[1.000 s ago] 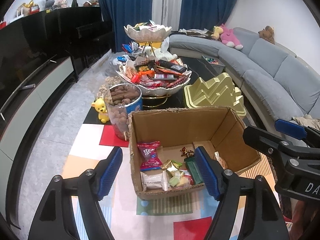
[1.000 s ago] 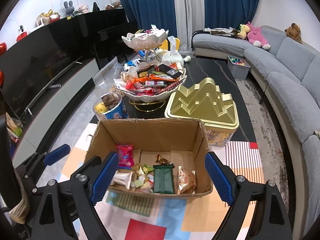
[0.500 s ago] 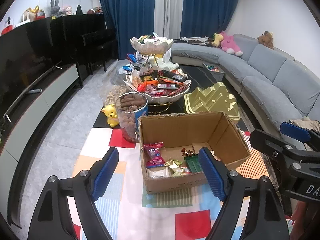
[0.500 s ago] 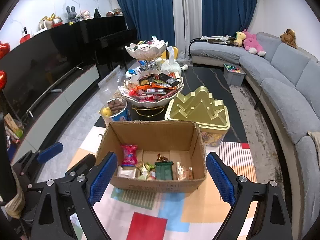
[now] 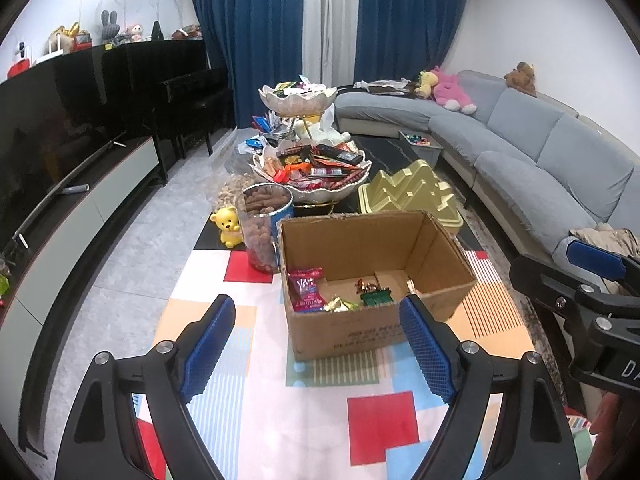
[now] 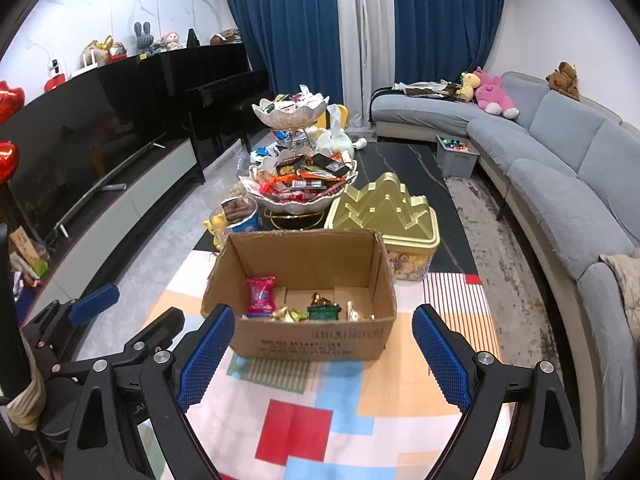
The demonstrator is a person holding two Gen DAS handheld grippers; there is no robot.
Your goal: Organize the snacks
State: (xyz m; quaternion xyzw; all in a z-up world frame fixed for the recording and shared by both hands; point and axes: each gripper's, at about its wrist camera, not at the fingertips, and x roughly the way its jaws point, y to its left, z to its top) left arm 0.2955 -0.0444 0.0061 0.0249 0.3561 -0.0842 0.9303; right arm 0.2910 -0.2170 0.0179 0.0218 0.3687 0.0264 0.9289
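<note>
An open cardboard box [image 5: 372,320] [image 6: 312,340] stands on the colourful tablecloth. It holds several wrapped snacks, among them a pink packet [image 5: 305,289] [image 6: 261,296] and a green packet [image 5: 375,296] [image 6: 324,313]. Behind it a tiered shell-shaped bowl stand [image 5: 310,184] [image 6: 298,190] is piled with snacks. My left gripper [image 5: 316,346] is open and empty, in front of the box. My right gripper [image 6: 322,354] is open and empty, also in front of the box. Each gripper shows at the edge of the other's view.
A jar of brown snacks [image 5: 262,232] [image 6: 240,216] and a yellow bear toy [image 5: 229,226] stand left of the box. A gold mountain-shaped tin [image 5: 408,196] [image 6: 384,216] sits behind at right. A grey sofa [image 5: 540,168] runs along the right, a TV unit [image 5: 60,232] along the left.
Both grippers have pulled back and up from the box, which now looks smaller and farther away. Both stay open and empty.
</note>
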